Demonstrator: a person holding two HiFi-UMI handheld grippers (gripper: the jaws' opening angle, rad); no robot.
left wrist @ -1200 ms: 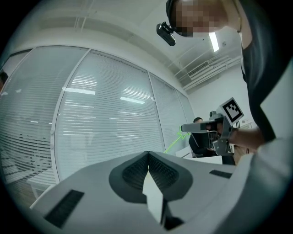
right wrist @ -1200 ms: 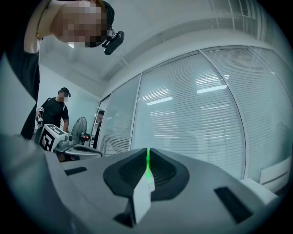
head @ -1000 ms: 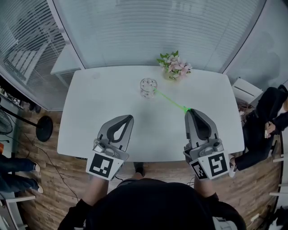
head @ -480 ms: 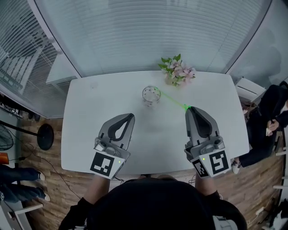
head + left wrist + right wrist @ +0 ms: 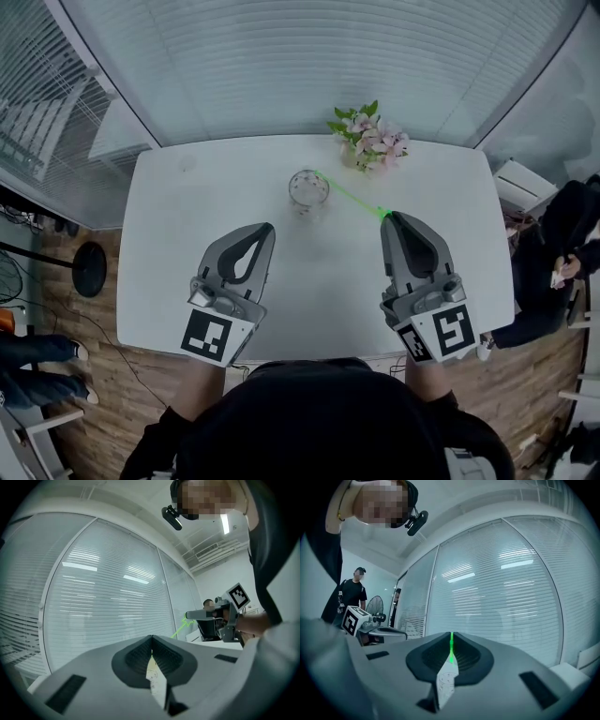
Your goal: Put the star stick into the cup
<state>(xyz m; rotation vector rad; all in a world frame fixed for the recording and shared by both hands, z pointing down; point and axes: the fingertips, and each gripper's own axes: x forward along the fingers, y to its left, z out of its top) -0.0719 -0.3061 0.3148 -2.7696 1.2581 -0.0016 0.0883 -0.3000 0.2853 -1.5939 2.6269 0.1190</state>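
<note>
A clear glass cup (image 5: 308,187) stands on the white table (image 5: 187,234), a little behind its middle. My right gripper (image 5: 387,217) is shut on a thin green star stick (image 5: 352,195), whose star end is at the jaws. The stick slants left and away, and its far end is at the cup's rim. In the right gripper view the star stick (image 5: 451,649) shows pinched between the closed jaws of the right gripper (image 5: 451,637). My left gripper (image 5: 269,227) hovers left of the right one, shut and empty. In the left gripper view the left gripper (image 5: 151,639) shows its jaws closed on nothing.
A small pot of pink flowers (image 5: 368,139) sits behind the cup, near the table's far edge. A person in dark clothes (image 5: 562,244) sits off the right end of the table. A black round stand base (image 5: 89,267) is on the wooden floor at the left. Window blinds lie beyond the table.
Both grippers have moved forward over the table toward the cup, both still shut. The stick's far end has come from beside the cup up to its rim.
</note>
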